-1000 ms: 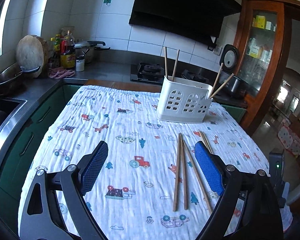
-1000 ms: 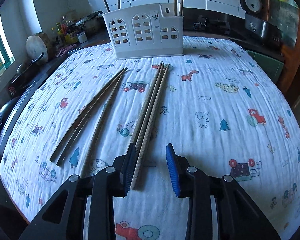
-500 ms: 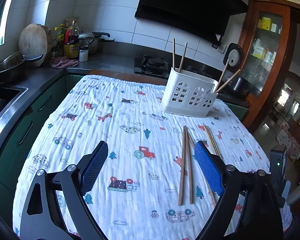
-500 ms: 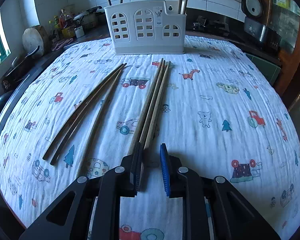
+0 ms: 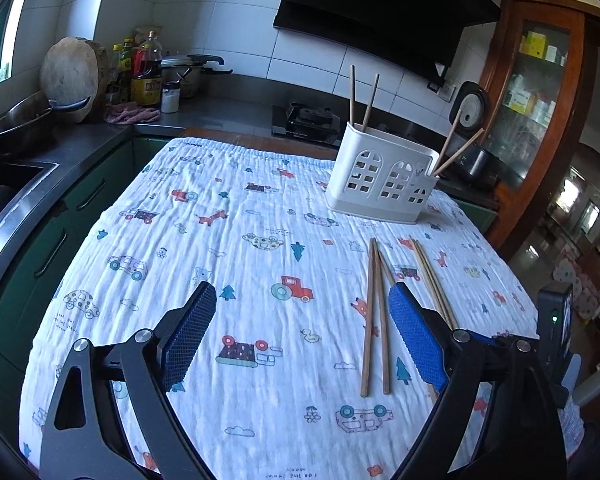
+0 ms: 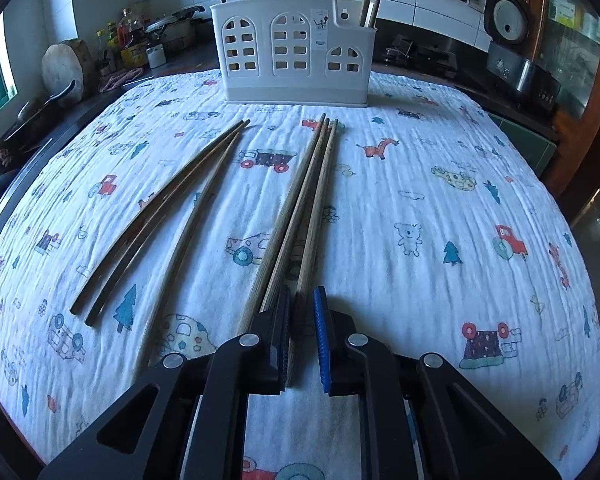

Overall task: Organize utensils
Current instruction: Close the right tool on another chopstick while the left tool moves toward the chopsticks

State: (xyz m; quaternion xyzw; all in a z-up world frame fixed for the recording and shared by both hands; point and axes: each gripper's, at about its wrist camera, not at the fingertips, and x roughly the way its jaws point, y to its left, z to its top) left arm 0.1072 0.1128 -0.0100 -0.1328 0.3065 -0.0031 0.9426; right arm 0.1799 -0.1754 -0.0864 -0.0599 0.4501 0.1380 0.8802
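Several wooden chopsticks lie on the printed cloth. One group (image 6: 308, 196) runs toward a white utensil holder (image 6: 294, 60), which has chopsticks standing in it. A darker group (image 6: 160, 216) lies to its left. My right gripper (image 6: 302, 308) is low over the near end of the first group, its jaws narrowed to a small gap around one chopstick, still lying on the cloth. My left gripper (image 5: 300, 316) is wide open and empty above the cloth, with two chopsticks (image 5: 374, 312) just inside its right finger. The holder (image 5: 380, 178) stands beyond.
The cloth-covered table (image 5: 180, 240) has a counter to its left with a sink, a pan (image 5: 24, 120), a round board (image 5: 74, 74) and bottles (image 5: 146, 76). A stove and rice cooker (image 5: 472, 108) stand behind. A wooden cabinet (image 5: 540, 92) is at the right.
My right gripper's jaws have narrowed from a wide gap to a small one around a chopstick's near end. My left gripper has drifted a little, still open.
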